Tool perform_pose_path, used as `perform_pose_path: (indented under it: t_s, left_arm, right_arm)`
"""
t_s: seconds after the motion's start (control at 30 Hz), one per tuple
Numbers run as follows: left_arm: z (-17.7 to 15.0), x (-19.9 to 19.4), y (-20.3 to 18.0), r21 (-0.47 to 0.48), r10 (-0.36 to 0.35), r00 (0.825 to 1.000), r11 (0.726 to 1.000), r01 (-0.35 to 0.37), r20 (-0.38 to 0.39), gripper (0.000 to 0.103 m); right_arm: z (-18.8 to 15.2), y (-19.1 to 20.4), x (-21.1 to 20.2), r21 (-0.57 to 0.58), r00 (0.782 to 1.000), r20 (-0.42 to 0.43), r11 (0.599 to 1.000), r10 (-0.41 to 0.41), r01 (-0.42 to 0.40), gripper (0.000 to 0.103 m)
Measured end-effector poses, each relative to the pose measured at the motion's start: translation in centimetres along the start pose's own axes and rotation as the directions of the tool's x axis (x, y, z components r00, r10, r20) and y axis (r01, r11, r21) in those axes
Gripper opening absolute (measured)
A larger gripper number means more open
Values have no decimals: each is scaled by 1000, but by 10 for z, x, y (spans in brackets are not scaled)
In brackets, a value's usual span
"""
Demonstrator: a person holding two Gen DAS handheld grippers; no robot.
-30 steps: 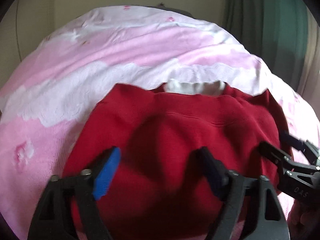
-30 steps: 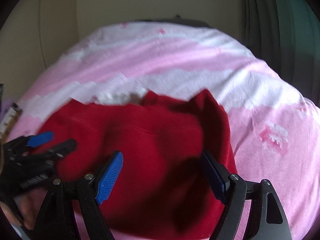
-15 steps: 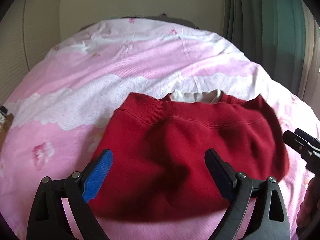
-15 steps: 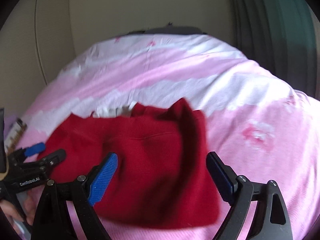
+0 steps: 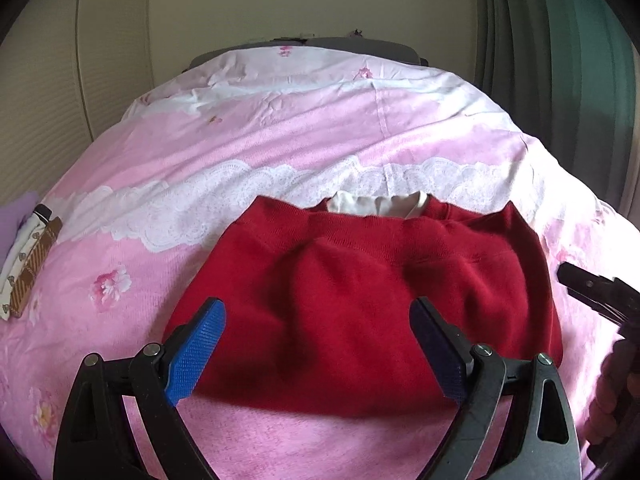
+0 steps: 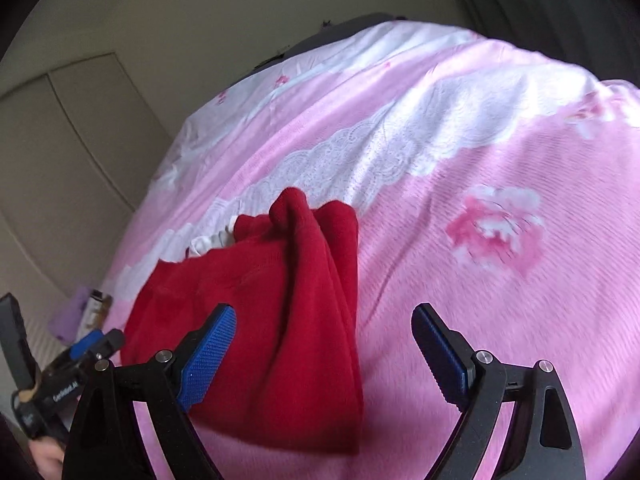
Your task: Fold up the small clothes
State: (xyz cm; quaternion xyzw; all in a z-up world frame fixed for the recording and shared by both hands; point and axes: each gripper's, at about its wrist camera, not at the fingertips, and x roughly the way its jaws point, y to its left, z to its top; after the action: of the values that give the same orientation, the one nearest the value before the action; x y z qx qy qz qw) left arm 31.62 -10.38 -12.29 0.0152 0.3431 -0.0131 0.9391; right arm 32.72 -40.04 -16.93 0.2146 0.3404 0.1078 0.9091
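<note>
A folded red knit garment [image 5: 372, 296] lies on the pink bed cover, with a white collar [image 5: 376, 204] showing at its far edge. It also shows in the right wrist view [image 6: 280, 320]. My left gripper [image 5: 316, 352] is open and empty, held just above the garment's near edge. My right gripper [image 6: 324, 356] is open and empty, over the garment's right edge. The right gripper's tip shows at the right of the left wrist view [image 5: 592, 292]. The left gripper shows at the lower left of the right wrist view [image 6: 80, 356].
The pink floral bed cover [image 5: 240, 132] with a white lace band spreads all around. A small patterned item [image 5: 28, 264] on a purple cloth lies at the bed's left edge. A beige wall stands behind and green curtains [image 5: 560, 40] hang at the right.
Both grippers have drawn back from the garment and risen, staying open. The right gripper has swung to the right and tilted. The garment now lies still and flat.
</note>
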Motion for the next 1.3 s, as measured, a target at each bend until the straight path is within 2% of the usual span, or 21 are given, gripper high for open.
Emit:
perform_pose_path:
  t_s: [0.07,0.2,0.3,0.37,0.4,0.53,0.67,0.73,0.8,0.93,1.07,1.17,1.2,1.3]
  left_arm:
    - [3,2,-4,-4,2,1000,1000,-2,-4,94]
    - [7,7,-9,-10,9,1000,1000,-9,-6,94]
    - [8,11,-6,-26,12,1000,1000,-12,-6,94]
    - [8,14,-3,-35,13,1000,999,-14,-10,94]
    - [7,15,-1,-40,14,1000,999,-14,-12,94]
    - [8,19,9,-63,16,1000,998,-17,-21,94]
    - [8,21,20,-82,23,999,996,-25,-26,94]
    - [7,20,26,-98,22,999,995,-25,-27,94]
    - [7,16,33,-105,26,999,994,-29,-27,94]
    - [8,4,46,-105,39,999,994,-40,-15,94]
    - [12,-17,70,-117,58,998,992,-56,12,94]
    - [14,-32,95,-128,74,997,989,-70,29,94]
    - [14,-37,103,-135,78,996,988,-73,34,94]
    - [13,-51,135,-171,90,995,982,-81,45,94]
  right_arm:
    - [7,-7,14,8,999,-35,1000,13,-13,89]
    - [12,-19,44,48,988,-122,995,90,-84,78]
    - [10,-23,57,47,982,-147,992,123,-117,74]
    - [11,-23,65,70,973,-156,985,168,-159,60]
    - [12,-25,72,98,963,-178,977,203,-188,49]
    - [10,-29,86,146,944,-209,962,256,-228,47]
    - [9,-26,90,134,941,-223,964,255,-229,44]
    - [11,-24,84,122,945,-229,970,233,-209,31]
    - [13,-16,78,114,954,-223,977,203,-181,25]
    - [16,6,60,121,973,-201,989,112,-89,22]
    - [20,42,40,148,985,-171,988,-24,50,22]
    - [25,81,28,120,977,-138,976,-164,181,22]
    - [27,99,24,102,966,-123,966,-226,239,22]
    - [29,142,17,86,937,-74,934,-341,347,22]
